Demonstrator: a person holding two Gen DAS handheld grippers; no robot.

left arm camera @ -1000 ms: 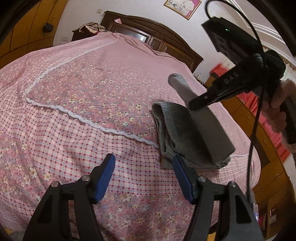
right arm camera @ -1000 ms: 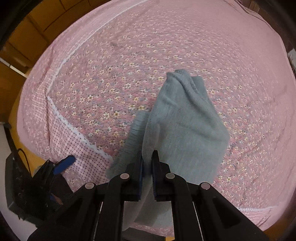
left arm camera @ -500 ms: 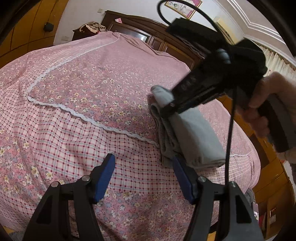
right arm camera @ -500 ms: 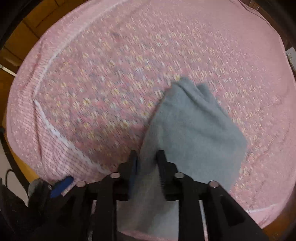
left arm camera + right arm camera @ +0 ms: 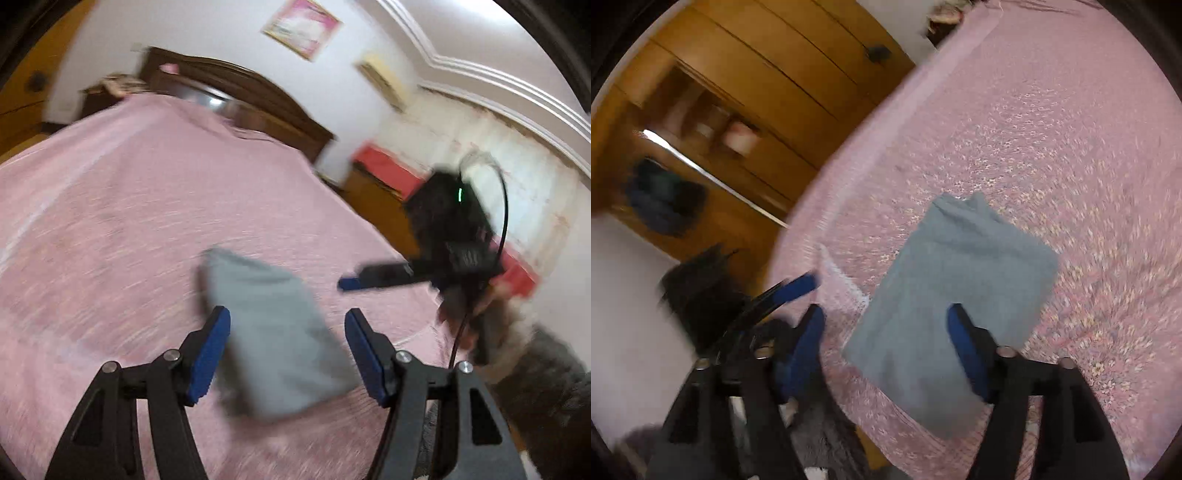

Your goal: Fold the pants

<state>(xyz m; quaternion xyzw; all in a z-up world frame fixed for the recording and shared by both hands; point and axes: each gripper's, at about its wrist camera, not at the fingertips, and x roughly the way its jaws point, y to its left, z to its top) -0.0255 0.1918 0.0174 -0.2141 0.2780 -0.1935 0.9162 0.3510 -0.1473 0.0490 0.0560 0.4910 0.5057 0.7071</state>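
The grey pants [image 5: 273,328] lie folded into a compact rectangle on the pink floral bedspread [image 5: 129,206], near the bed's near edge; they also show in the right wrist view [image 5: 956,291]. My left gripper [image 5: 288,350] is open and empty, held above the near end of the pants. My right gripper [image 5: 886,347] is open and empty too, above the pants' near corner. The right gripper shows in the left wrist view [image 5: 351,283] at the right, clear of the pants. The left gripper shows blurred in the right wrist view [image 5: 798,286] at the left.
A dark wooden headboard [image 5: 236,96] stands at the far end of the bed. A wooden wardrobe [image 5: 746,92] is beside the bed. A wooden dresser with red cloth [image 5: 388,173] is on the other side. Both views are motion-blurred.
My right gripper let go of the pants leg and opened; the leg now lies folded flat on the stack. Both grippers have pulled back and up from the bed.
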